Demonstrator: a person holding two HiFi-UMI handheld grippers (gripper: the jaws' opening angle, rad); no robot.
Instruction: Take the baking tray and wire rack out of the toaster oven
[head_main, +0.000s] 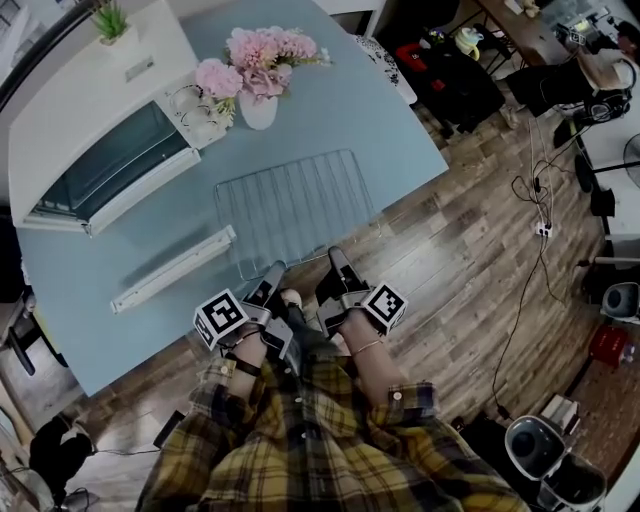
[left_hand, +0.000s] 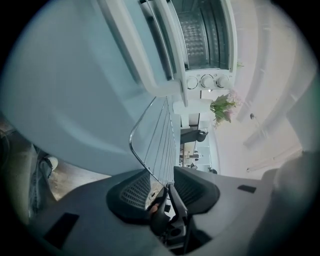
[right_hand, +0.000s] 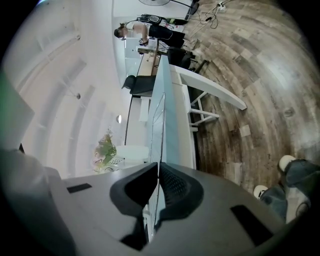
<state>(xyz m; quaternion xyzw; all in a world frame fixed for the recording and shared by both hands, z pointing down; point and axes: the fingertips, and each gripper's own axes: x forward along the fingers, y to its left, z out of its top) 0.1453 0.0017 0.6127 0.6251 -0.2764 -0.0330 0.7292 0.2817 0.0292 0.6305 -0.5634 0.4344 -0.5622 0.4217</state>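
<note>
Our left gripper's (left_hand: 161, 176) fingers stand spread, and the near left corner of the wire rack (head_main: 295, 205) runs between them without either pad pressing on it. Our right gripper's (right_hand: 158, 167) fingers are pressed together on the rack's near edge, pinching the thin wire seen edge-on between the pads. Both grippers sit side by side at the near rim of the blue table (head_main: 400, 120). The rack lies flat on it, clear of the toaster oven (head_main: 100, 130), which stands at the far left with its glass door folded down. A long white bar (head_main: 172, 268) lies on the table just left of the rack. A vase of pink flowers (head_main: 258, 75) stands beyond the rack.
</note>
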